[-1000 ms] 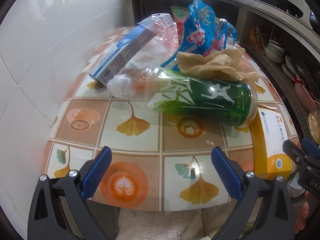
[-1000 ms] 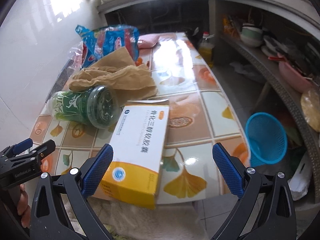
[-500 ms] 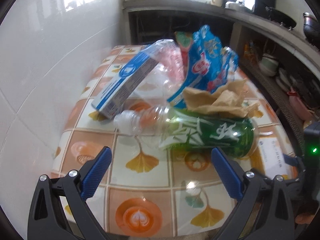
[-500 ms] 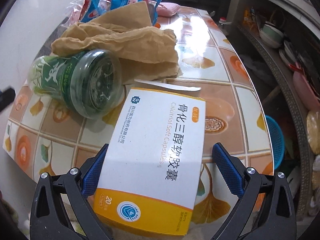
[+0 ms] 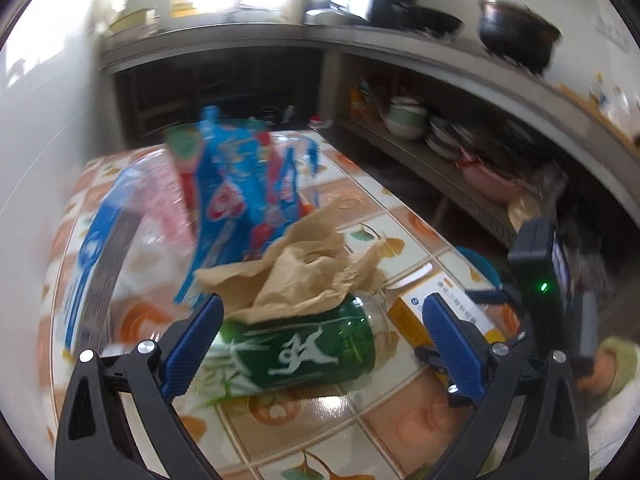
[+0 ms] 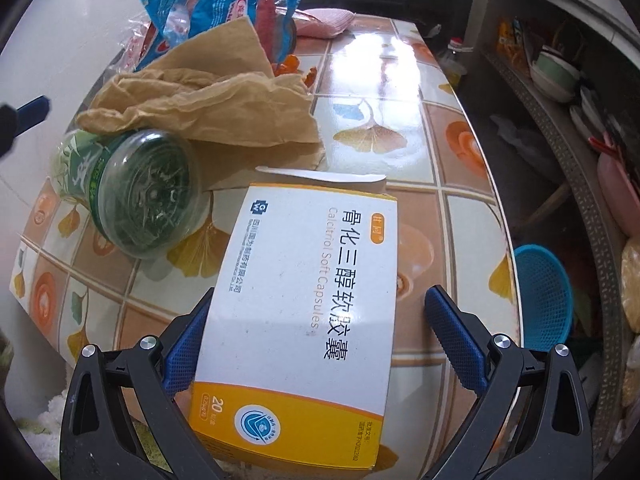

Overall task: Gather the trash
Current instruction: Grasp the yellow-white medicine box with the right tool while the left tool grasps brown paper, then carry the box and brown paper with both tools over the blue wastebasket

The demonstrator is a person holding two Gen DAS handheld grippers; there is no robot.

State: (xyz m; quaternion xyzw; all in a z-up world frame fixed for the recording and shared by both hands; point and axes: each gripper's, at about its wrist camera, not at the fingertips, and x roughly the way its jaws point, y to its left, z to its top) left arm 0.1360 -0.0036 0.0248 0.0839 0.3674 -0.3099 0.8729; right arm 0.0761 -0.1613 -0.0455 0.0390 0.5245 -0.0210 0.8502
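A green-labelled plastic bottle (image 5: 304, 348) lies on its side on the tiled table (image 5: 400, 412), between the spread fingers of my open left gripper (image 5: 320, 340). Crumpled brown paper (image 5: 296, 268) rests on the bottle. Behind it stand a blue snack bag (image 5: 240, 200) and a blue-white carton (image 5: 100, 264). My right gripper (image 6: 316, 332) is open around a white-and-yellow medicine box (image 6: 304, 300) at the table's near edge. Its left finger (image 6: 188, 340) is at the box's side and its right finger (image 6: 452, 336) stands clear. The bottle (image 6: 136, 188) and paper (image 6: 208, 100) lie left of the box.
A blue plastic basket (image 6: 544, 292) stands on the floor right of the table. Shelves with bowls and plates (image 5: 432, 132) run along the right. A pink item (image 6: 324, 20) lies at the table's far end. A white tiled wall (image 5: 36, 160) borders the left.
My left gripper has moved forward over the table and turned right, so it now straddles the bottle. My right gripper has closed in further around the medicine box.
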